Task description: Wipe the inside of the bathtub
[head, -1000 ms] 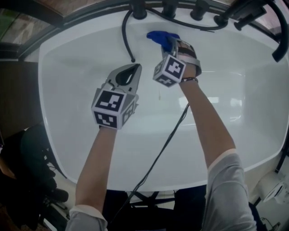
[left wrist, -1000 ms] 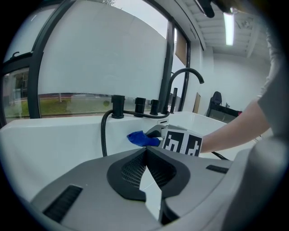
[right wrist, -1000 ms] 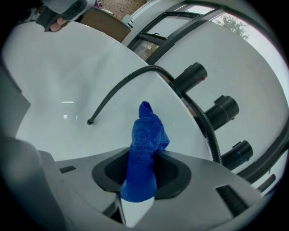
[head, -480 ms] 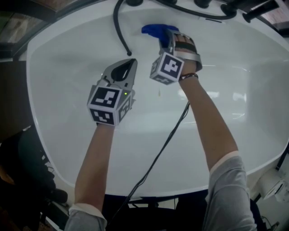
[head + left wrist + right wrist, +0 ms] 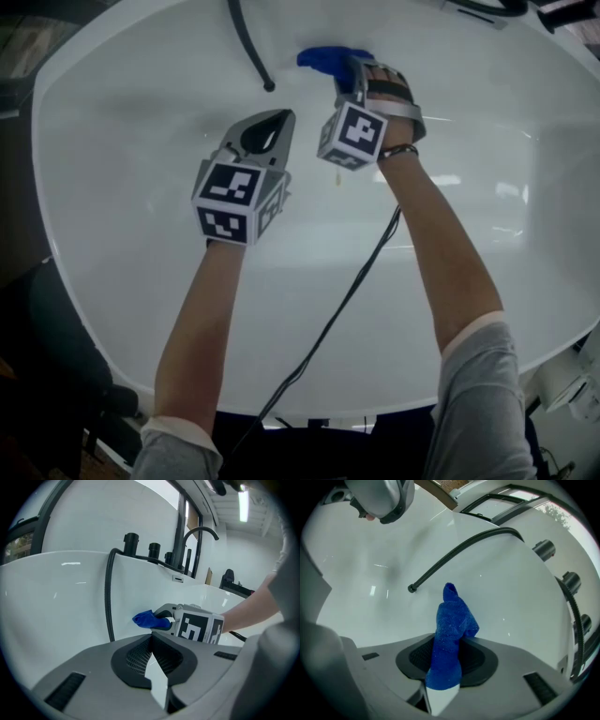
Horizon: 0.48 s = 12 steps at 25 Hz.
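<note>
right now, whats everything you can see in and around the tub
tub: one, white, fills the head view
cloth: one, blue, clamped in the right hand-held gripper, by the far wall
hose: one, black, hangs from the far rim into the tub, end loose
knobs: three, black, in a row on the far rim
spout: one, black, curved, past the knobs
cable: one, black, runs from the right wrist over the near rim
left hand-held gripper: one, grey, jaws together, holding nothing, above the tub floor
right hand-held gripper: one, grey, jaws shut on the cloth
arms: two, grey sleeves, reaching in from the near rim
</note>
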Each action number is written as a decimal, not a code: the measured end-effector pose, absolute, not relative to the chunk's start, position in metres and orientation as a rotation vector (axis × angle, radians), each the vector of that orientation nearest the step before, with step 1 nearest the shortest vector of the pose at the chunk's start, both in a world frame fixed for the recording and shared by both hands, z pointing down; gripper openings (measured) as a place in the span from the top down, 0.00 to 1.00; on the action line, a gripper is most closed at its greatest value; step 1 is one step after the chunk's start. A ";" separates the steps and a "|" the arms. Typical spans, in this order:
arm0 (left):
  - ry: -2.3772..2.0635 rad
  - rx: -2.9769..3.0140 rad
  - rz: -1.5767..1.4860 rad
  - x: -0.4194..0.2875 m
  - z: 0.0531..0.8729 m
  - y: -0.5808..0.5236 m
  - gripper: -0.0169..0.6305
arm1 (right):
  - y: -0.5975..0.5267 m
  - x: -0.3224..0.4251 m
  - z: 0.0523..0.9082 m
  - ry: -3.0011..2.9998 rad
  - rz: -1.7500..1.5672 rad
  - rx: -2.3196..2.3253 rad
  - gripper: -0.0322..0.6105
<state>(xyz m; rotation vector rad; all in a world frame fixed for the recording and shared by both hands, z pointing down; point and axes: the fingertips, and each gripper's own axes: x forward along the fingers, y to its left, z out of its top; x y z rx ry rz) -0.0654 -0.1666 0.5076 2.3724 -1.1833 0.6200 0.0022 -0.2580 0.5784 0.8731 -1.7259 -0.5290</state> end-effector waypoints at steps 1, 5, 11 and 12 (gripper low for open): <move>-1.179 2.370 0.625 -0.066 0.514 -0.166 0.97 | -0.256 0.001 0.587 -1.723 -0.524 0.862 0.75; -1.160 2.355 0.652 -0.069 0.544 -0.162 0.97 | -0.245 0.001 0.628 -1.711 -0.494 0.808 0.75; -1.139 2.321 0.694 -0.068 0.587 -0.159 0.97 | -0.232 -0.003 0.663 -1.737 -0.412 0.756 0.75; -1.135 2.314 0.699 -0.068 0.594 -0.157 0.97 | -0.229 -0.002 0.670 -1.733 -0.404 0.738 0.75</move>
